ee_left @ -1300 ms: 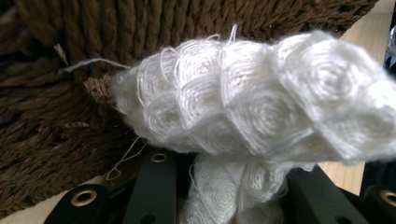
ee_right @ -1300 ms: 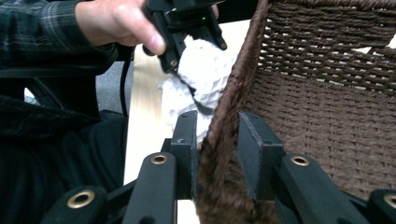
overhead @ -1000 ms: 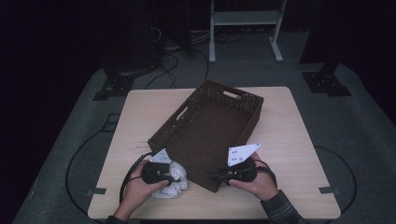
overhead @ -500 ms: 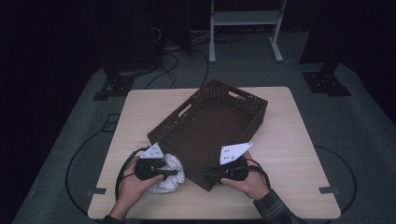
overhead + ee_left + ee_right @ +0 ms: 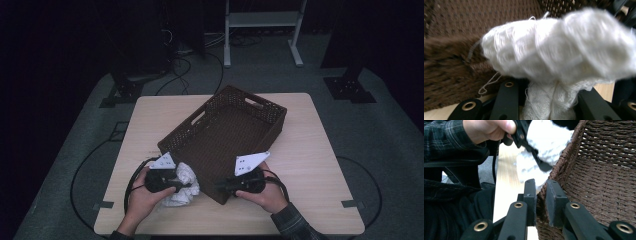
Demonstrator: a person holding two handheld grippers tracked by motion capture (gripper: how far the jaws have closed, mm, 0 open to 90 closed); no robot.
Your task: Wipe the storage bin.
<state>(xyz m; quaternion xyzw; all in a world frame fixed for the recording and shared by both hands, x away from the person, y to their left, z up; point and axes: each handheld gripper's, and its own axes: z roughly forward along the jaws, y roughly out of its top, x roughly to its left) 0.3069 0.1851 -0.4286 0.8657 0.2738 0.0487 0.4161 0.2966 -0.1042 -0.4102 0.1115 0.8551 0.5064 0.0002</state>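
Pinching a white knit cloth [image 5: 559, 57] betw. its jaws, the left gripper [image 5: 176, 186] holds it at the near-left corner of the brown wicker basket [image 5: 225, 135], just above the wooden table [image 5: 310, 165], while the right gripper [image 5: 540, 195] clamps the basket's near rim.

Both hands low at the counter's near edge; left hand-held gripper [image 5: 186, 185] clamped, right hand-held gripper [image 5: 220, 185] pinched, jaws facing each other.
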